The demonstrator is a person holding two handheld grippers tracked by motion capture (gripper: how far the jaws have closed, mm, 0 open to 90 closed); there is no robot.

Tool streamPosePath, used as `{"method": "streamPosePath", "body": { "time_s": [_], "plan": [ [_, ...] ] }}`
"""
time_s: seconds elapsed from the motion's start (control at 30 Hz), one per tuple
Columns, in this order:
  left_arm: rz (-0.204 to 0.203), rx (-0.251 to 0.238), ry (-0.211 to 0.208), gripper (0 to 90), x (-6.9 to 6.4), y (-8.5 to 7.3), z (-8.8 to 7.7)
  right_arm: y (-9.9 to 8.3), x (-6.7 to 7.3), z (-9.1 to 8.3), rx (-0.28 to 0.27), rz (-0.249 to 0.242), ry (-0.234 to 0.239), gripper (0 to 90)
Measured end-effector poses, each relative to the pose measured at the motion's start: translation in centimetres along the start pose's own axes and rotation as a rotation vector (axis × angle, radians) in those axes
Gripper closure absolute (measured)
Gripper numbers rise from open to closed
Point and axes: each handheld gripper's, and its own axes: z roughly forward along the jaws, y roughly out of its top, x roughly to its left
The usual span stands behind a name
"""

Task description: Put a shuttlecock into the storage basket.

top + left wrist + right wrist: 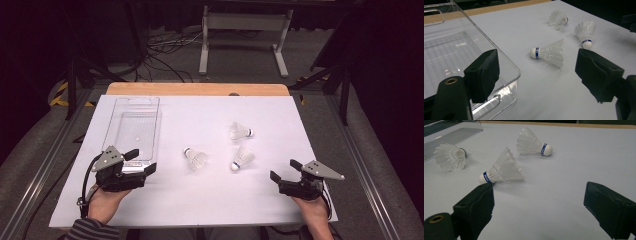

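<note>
- Step in hand, as I judge it: the start of gathering three shuttlecocks into the clear plastic tray [131, 125]; nothing is picked up yet, and the tray looks empty apart from a small pale speck on its floor that I cannot identify.
- The left gripper [141, 161] rests at about 8 o'clock on the white table [280, 200], its jaws spread wide and holding nothing; in the left gripper view one jaw overlaps the tray's near corner, though whether it touches I cannot tell.
- The right gripper [284, 170] sits at about 4 o'clock, jaws likewise apart and empty; in the right gripper view its left jaw tip lies just beside the cork of the nearest shuttlecock [501, 168].
- The three birdies lie on their sides near the table's centre: the centre shuttlecock [195, 157] just right of the tray, the nearest shuttlecock at 5 o'clock of centre, the far shuttlecock [240, 131] at 2 o'clock, all well apart from the tray's inside.
- Next move, I judge: the right gripper should advance so the jaws straddle the nearest shuttlecock, closing gently on the cork or lower skirt, since feathers crush easily; then carry it leftward to the tray.
- Writing: each cork carries a blue band with small white lettering; it is too small to read with confidence.
</note>
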Motion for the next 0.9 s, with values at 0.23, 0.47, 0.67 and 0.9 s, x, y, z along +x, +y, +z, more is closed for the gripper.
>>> {"method": "streamPosePath", "body": {
  "time_s": [0.23, 0.47, 0.67, 0.9],
  "plan": [
    [0.005, 0.007, -0.015, 20.6, -0.3, 0.4, 1.0, 0.0, 0.0, 0.0, 0.001, 0.0, 0.002, 10.4],
    [0.001, 0.007, -0.028, 20.6, -0.5, 0.7, 1.7, 0.0, 0.0, 0.0, 0.003, 0.0, 0.003, 10.4],
    [0.01, 0.015, -0.036, 21.0, -0.8, 1.0, 2.2, 0.0, 0.0, 0.0, 0.004, 0.001, 0.003, 10.4],
    [0.017, 0.017, -0.046, 21.2, -1.1, 1.3, 3.0, 0.0, 0.0, 0.0, 0.005, 0.0, 0.003, 10.4]
  ]
}}
